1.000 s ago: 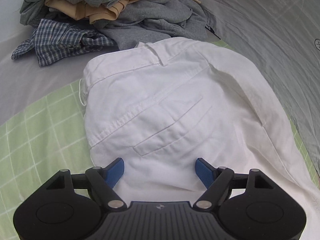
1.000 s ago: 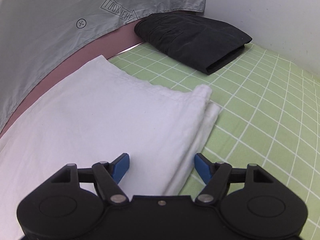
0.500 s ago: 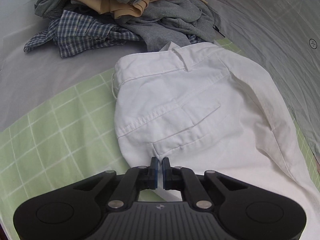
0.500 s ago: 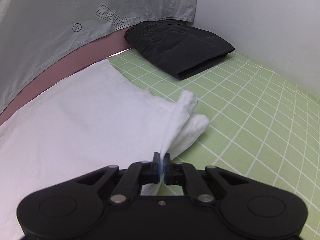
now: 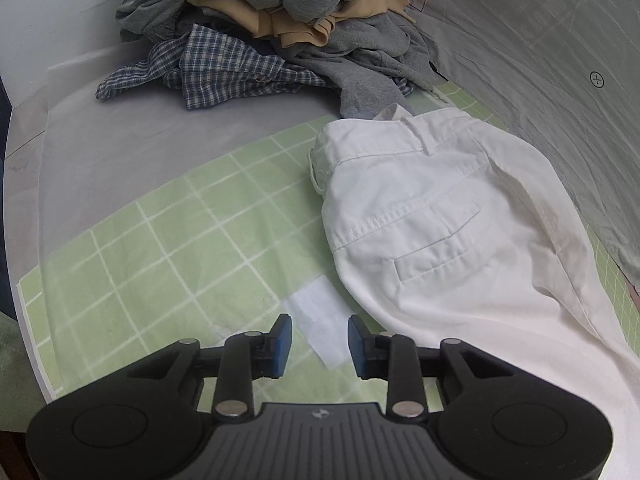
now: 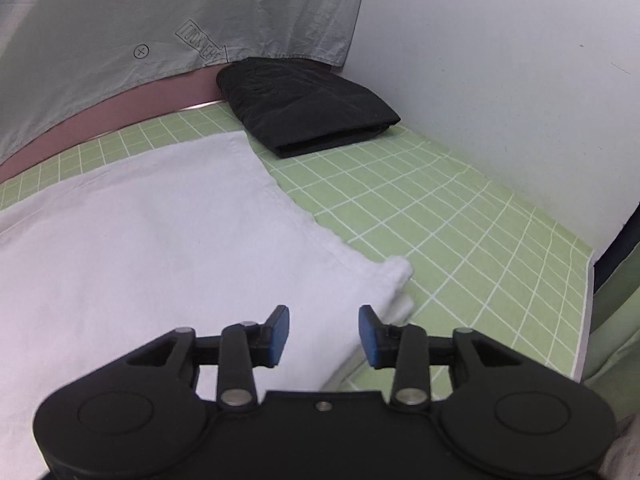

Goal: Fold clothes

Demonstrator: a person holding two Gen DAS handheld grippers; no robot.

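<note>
- Left wrist view: left gripper [image 5: 319, 340] had its blue pads apart w/ nothing between them, hovering over the green checked mat [image 5: 160, 240].
- A small white patch [image 5: 318, 326], maybe paper or fabric, lay flat on the mat right in front of the pads; couldn't tell which.
- White trousers [image 5: 440, 220] lay on the mat to the right of the gripper, waistband at the far end, back pocket facing up, leg running toward the near right corner.
- Waistband touched the foot of a pile of clothes [image 5: 280, 20] at the far end: a plaid shirt [image 5: 216, 64] at the front left of the pile, grey and tan pieces heaped above it, something red on top.
- Pile sat on a grey sheet [image 5: 100, 132] beyond the mat's edge. Grey printed cloth [image 5: 560, 60] w/ a carrot mark ran along the right side.
- Right wrist view: right gripper [image 6: 323, 336] also had pads apart, empty, just above the near edge of the trousers [image 6: 140, 248].
- Trouser legs lay doubled, hem corner sticking out just right of the gripper, two layers showing at the edge.
- A folded black garment [image 6: 308, 116] sat on the mat [image 6: 460, 220] at the far end, apart from the trousers, against the hanging grey cloth [image 6: 180, 20].
- White wall [image 6: 520, 80] bordered the mat on the right.
</note>
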